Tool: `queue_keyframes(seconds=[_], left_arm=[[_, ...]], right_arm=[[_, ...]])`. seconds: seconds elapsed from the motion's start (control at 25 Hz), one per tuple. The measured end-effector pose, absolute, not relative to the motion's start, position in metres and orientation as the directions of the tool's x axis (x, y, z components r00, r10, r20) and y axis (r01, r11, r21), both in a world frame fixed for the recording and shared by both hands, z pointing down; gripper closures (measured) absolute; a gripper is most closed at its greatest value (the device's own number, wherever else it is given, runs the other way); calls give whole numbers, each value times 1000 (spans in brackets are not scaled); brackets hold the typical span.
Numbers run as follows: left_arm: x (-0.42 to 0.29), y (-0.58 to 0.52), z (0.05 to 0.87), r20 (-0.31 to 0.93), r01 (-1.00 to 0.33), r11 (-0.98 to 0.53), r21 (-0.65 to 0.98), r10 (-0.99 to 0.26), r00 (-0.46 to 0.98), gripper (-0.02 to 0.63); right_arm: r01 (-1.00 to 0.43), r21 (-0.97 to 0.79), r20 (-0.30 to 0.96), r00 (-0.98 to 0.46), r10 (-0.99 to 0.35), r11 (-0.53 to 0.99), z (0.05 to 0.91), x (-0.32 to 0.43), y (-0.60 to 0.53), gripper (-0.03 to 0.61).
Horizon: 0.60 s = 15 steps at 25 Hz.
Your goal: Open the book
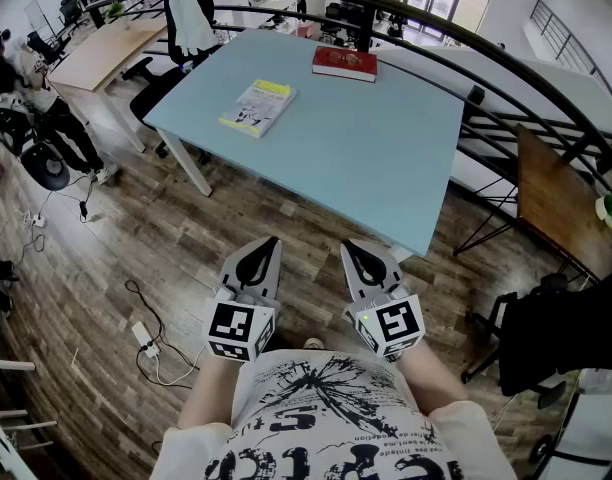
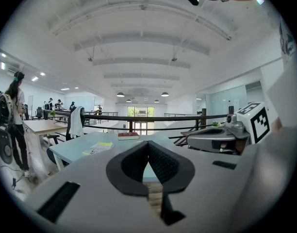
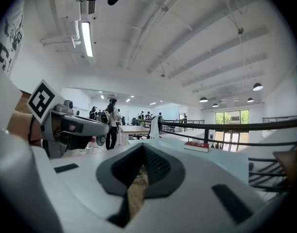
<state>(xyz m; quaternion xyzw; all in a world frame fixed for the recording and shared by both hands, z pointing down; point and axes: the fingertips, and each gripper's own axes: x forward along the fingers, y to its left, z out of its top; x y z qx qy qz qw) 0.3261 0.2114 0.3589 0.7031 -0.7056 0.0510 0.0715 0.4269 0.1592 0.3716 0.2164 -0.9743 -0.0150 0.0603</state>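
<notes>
A closed red book [image 1: 344, 63] lies at the far edge of the light blue table [image 1: 366, 158]; it shows small in the left gripper view [image 2: 128, 136] and in the right gripper view [image 3: 196, 146]. A closed yellow-and-white book [image 1: 258, 106] lies near the table's left edge. My left gripper [image 1: 269, 243] and right gripper [image 1: 353, 247] hover side by side over the wooden floor, short of the table's near edge and far from both books. Both point roughly level toward the table. The left gripper [image 2: 148, 144] is shut on nothing, and so is the right gripper [image 3: 142, 148].
An office chair draped with a white garment [image 1: 191, 13] stands at the table's far left. A black curved railing [image 1: 506, 78] runs behind and to the right. A wooden desk [image 1: 561, 203] and a dark chair [image 1: 546, 338] stand at the right. A power strip with cables [image 1: 144, 338] lies on the floor at left.
</notes>
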Motion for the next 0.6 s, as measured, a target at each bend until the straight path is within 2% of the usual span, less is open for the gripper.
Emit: queue_keyframes(seconds=[0.6], left_arm=[[315, 201, 367, 192, -999, 36, 34, -981, -29, 596]], right_arm=[[-385, 2, 127, -915, -382, 923, 384, 415, 150, 569]])
